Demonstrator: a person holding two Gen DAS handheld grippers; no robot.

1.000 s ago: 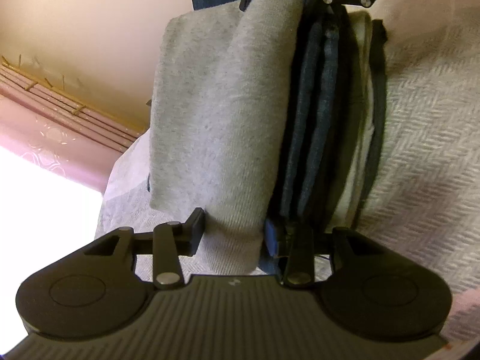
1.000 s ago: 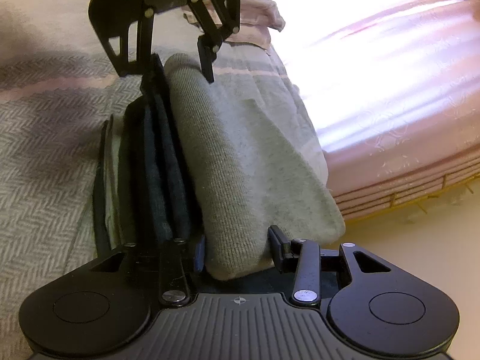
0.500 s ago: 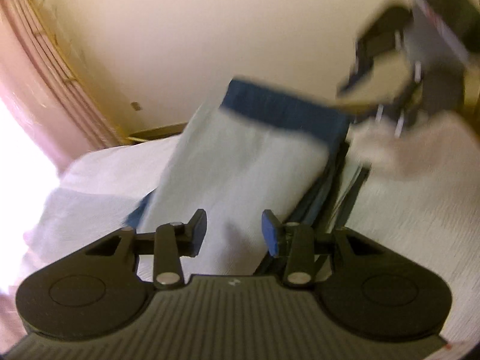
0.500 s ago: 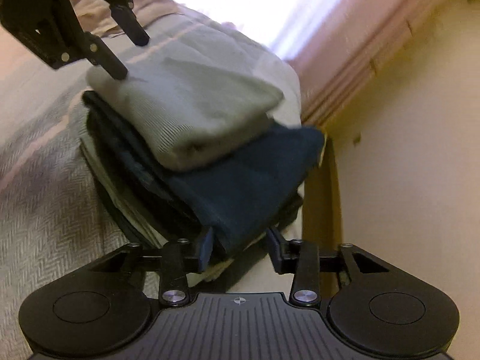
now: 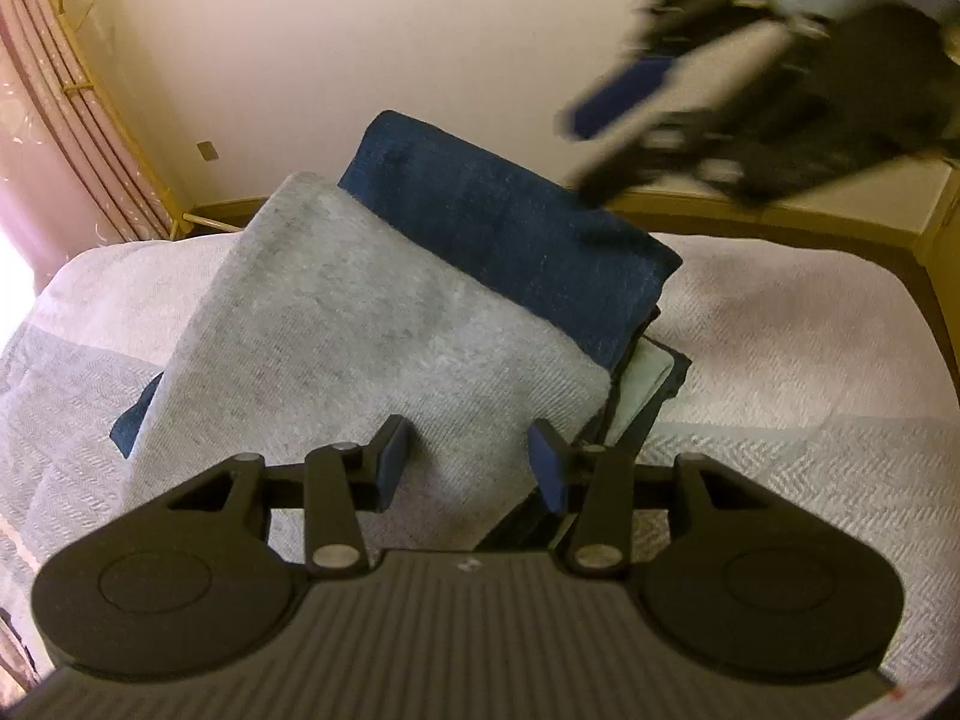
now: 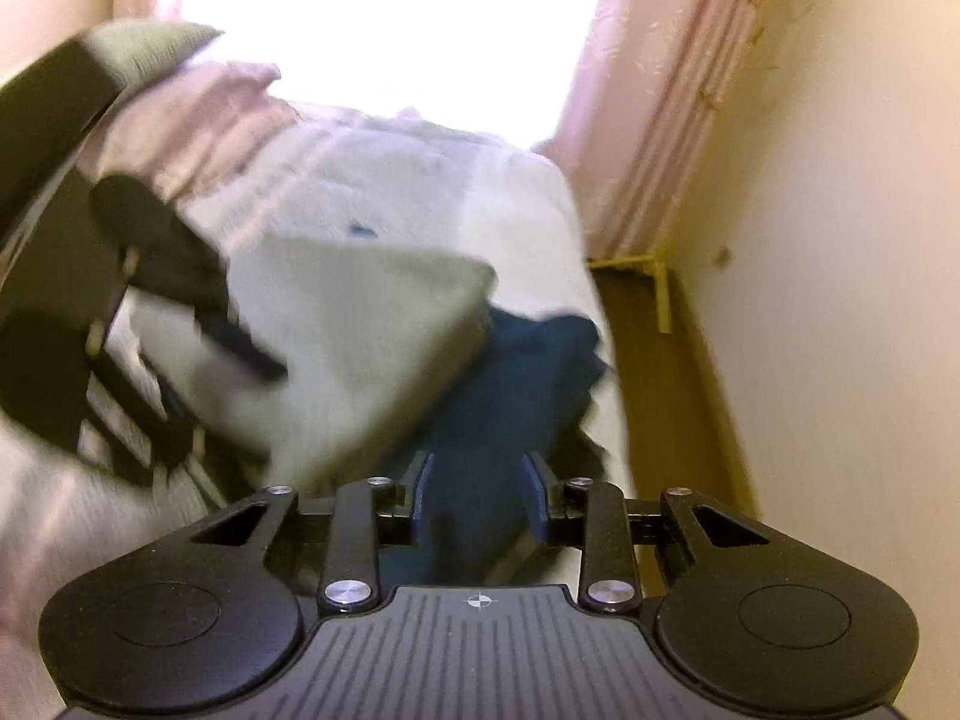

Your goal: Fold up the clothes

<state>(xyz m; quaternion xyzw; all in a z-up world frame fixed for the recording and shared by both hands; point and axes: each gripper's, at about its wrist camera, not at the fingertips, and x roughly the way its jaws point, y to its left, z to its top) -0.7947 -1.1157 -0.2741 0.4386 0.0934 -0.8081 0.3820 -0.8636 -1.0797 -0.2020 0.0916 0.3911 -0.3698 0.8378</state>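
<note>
Two grippers parted and empty at the stack's opposite ends.
Left gripper [image 5: 471, 468] sits lower centre, nearer the folded grey knit garment [image 5: 360, 324], whose long axis runs up-frame; right gripper [image 6: 477, 495] faces the folded navy cloth [image 6: 510, 372].

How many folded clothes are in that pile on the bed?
3 I can tell apart: a grey garment on top, a navy one beneath, and a dark-edged pale piece lowest. More may be hidden.

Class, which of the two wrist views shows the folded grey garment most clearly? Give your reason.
The left wrist view: the grey garment is sharp, fills the centre and lies on the navy garment. In the right wrist view it is motion-blurred and partly covered by the left gripper.
</note>
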